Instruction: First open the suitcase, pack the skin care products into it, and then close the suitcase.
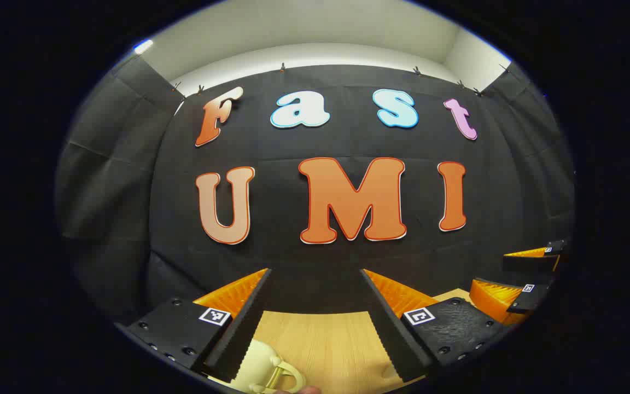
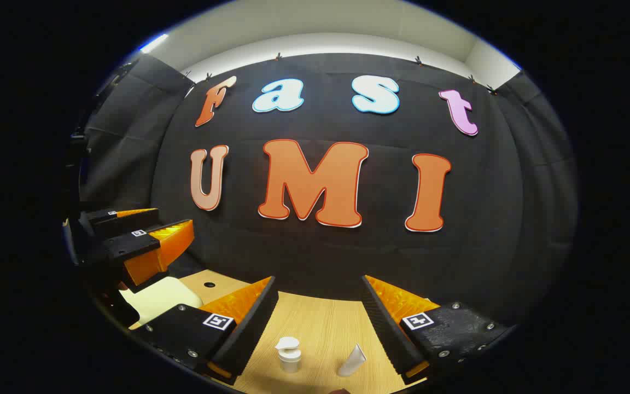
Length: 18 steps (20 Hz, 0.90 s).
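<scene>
Both held high over the table (image 2: pixel 315 323), tilted toward the booth wall. Left gripper (image 1: pixel 315 317): fingers spread wide, nothing between them. Right gripper (image 2: pixel 318 323): likewise spread, empty. Nearest, at the bottom edge of the left gripper view, a pale cream suitcase (image 1: pixel 263 364) with a looped handle on its near side; lid looks shut, so opening is not yet done, by my reading. In the right gripper view its cream shell shows again at the left, below the other gripper. Also near, between the right gripper's fingers: a small white jar (image 2: pixel 289 355) with its flip cap up, standing upright, and just to its right a white tube (image 2: pixel 352 361), tilted or lying, cannot tell which. The two are close but apart. Judgement on handling: suitcase shell looks hard and smooth, likely slippery on flat faces; the lid edge or the handle loop gives the better purchase. Jar looks rigid and light, take it across the body under the cap. Tube probably soft, squeeze gently near the stiffer cap end. Farther off, bare wood table; beyond that, black cloth wall.
</scene>
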{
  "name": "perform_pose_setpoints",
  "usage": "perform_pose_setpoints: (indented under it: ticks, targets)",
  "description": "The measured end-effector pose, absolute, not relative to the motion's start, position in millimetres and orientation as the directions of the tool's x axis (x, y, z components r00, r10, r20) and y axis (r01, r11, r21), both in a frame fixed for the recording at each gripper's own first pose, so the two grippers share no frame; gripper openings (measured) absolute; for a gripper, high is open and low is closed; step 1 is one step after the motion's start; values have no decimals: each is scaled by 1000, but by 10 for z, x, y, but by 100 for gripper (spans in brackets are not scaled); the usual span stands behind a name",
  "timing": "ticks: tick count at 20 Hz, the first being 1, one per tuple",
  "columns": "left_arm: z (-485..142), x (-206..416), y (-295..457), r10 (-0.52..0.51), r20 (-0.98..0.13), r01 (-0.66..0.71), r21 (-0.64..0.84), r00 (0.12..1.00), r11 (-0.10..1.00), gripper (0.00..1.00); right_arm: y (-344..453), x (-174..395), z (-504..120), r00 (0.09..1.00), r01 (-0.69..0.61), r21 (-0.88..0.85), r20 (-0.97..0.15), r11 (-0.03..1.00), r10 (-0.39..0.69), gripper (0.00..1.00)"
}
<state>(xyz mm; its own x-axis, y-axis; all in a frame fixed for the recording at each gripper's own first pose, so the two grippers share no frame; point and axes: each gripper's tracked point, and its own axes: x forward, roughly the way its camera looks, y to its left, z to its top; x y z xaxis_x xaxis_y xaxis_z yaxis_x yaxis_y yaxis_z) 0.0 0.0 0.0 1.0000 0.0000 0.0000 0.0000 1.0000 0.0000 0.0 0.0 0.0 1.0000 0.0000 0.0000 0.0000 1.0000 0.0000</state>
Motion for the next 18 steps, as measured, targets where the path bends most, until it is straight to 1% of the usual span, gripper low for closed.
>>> perform_pose_setpoints:
  ticks: [7,12,18]
  targets:
    - [-52,16,101,1,-18,0,77,1000,997,99,-24,69,-13,1000,16,1,-4,1000,-16,96]
    - [15,74,189,23,23,-25,110,999,994,99,-29,98,-17,1000,23,-7,-1,1000,-23,96]
    - [-17,76,223,10,15,-12,150,1000,989,99,-36,105,-4,1000,28,-12,10,1000,-28,96]
